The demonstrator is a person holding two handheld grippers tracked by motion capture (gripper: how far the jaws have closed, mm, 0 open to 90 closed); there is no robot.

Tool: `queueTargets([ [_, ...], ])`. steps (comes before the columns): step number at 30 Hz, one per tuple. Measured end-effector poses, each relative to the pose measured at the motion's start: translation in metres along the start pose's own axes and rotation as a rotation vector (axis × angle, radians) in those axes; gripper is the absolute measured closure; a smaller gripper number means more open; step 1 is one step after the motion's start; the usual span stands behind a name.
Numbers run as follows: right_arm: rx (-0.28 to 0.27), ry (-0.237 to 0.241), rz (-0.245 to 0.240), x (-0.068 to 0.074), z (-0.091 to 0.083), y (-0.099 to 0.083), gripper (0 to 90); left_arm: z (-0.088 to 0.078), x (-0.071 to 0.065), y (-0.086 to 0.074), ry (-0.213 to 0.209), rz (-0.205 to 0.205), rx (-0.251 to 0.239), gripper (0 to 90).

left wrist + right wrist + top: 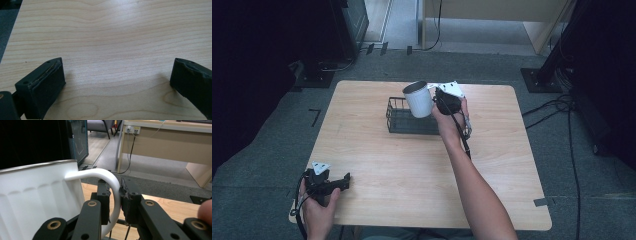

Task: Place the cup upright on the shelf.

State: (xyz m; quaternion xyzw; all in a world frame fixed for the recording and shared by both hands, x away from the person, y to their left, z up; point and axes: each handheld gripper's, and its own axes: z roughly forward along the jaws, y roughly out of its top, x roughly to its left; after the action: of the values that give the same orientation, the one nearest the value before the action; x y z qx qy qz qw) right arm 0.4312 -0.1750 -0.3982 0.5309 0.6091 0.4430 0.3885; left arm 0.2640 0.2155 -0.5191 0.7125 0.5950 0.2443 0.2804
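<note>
Mug (418, 99), white with a metal rim, hung in the air over the wire basket (399, 120) at the far middle of the bench (412, 165). Left hand-held gripper (346, 181) rested at the near left corner, jaws wide apart, nothing between them. Right hand-held gripper (115, 195) was clamped on the mug's handle (113, 192), mug tilted. Step judged: carrying the mug to the basket. Next move calls for lowering it inside the wires, then letting go. No brand, label or writing was legible.
</note>
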Motion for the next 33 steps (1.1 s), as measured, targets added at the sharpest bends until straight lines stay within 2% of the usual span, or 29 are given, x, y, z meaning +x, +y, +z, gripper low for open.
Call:
queueTargets([
  [5, 0.009, -0.023, 0.015, 0.006, 0.005, -0.001, 78.1, 0.000, 0.000, 0.000, 0.000, 0.000, 0.000, 0.0],
  [14, 0.009, -0.083, 0.005, 0.015, 0.010, -0.002, 77.7, 0.000, 0.000, 0.000, 0.000, 0.000, 0.000, 0.0],
  [18, -0.005, -0.080, -0.018, 0.019, 0.009, -0.006, 77.3, 0.000, 0.000, 0.000, 0.000, 0.000, 0.000, 0.0],
  [24, -0.015, -0.081, -0.020, 0.019, 0.007, -0.011, 77.3, 0.000, 0.000, 0.000, 0.000, 0.000, 0.000, 0.0],
  [33, -0.033, -0.040, -0.018, 0.014, 0.001, -0.017, 76.9, 0.000, 0.000, 0.000, 0.000, 0.000, 0.000, 0.0],
])
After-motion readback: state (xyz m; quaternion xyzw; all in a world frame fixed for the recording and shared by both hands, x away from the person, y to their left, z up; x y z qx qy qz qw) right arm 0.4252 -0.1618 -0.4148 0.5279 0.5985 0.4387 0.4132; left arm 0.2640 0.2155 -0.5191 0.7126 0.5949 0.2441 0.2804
